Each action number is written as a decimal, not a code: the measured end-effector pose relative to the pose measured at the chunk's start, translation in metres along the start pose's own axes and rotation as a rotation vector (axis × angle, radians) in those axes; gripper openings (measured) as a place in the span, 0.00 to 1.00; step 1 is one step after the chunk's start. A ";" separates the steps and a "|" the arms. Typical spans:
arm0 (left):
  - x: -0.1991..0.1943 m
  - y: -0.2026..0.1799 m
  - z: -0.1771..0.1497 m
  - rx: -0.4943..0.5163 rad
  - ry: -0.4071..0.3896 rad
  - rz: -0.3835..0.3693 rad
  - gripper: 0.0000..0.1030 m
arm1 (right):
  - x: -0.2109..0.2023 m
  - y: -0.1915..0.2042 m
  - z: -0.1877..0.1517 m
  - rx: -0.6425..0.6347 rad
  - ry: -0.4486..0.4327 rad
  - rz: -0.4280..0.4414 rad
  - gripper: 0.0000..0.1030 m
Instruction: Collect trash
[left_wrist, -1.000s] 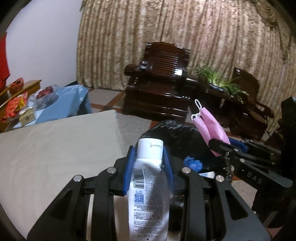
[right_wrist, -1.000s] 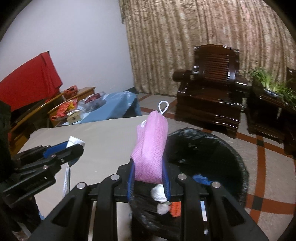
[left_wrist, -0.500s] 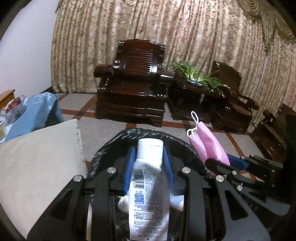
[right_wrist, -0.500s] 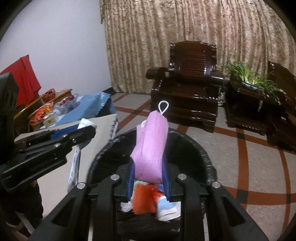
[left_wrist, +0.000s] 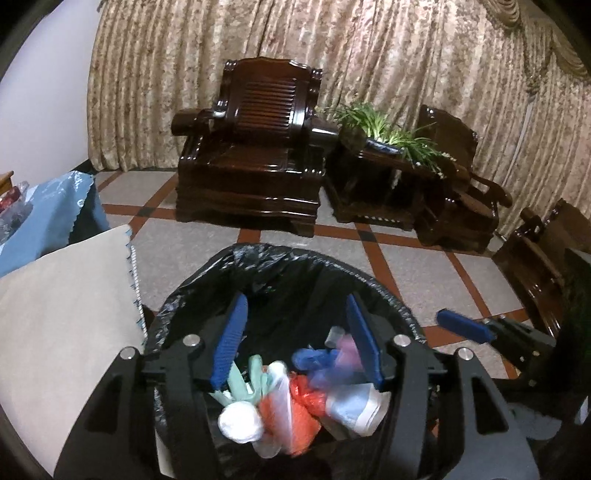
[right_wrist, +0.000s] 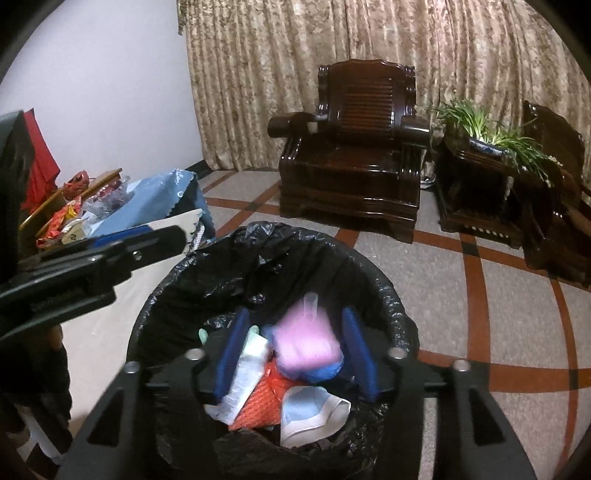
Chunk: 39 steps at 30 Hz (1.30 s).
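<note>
Both pairs of tongs have been carried over the black-lined bin since a second ago, and their loads have been let go. On the left, the white tube that was clamped earlier is no longer held: the left gripper has just been opening, its blue pads now stand wide, and nothing is pressed between them. Below it a heap of trash can be seen inside the liner, with green, white and orange pieces and a pale blue and white sheet. The beige tabletop is seen to the left of the bin, with a blue cloth beyond it.

On the right, the pink mask has been released too. It is caught blurred between the spread pads of the right gripper, touched by neither, just above the orange netting. Those jaws have also just been opening and stand wide. The left tongs are seen reaching in from the left edge of the right wrist view. Behind the bin, a dark wooden armchair, a potted plant and patterned curtains are in view, well apart from it.
</note>
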<state>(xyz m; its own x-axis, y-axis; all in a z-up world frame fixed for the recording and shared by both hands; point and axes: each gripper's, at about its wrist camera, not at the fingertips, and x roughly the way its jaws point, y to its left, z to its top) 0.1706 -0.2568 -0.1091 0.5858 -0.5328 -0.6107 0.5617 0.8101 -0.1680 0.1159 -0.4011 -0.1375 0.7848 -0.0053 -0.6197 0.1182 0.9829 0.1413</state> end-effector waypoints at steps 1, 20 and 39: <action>-0.003 0.004 -0.001 -0.006 0.000 0.005 0.60 | -0.002 0.001 -0.001 0.000 -0.005 -0.004 0.73; -0.108 0.042 -0.020 -0.045 -0.050 0.212 0.91 | -0.061 0.054 0.016 -0.037 -0.066 0.089 0.94; -0.196 0.040 -0.026 -0.058 -0.163 0.265 0.92 | -0.114 0.103 0.029 -0.107 -0.135 0.150 0.94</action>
<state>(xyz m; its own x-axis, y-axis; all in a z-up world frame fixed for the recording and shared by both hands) 0.0631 -0.1136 -0.0167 0.7960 -0.3299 -0.5075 0.3458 0.9360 -0.0661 0.0565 -0.3042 -0.0296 0.8640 0.1248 -0.4878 -0.0653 0.9884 0.1372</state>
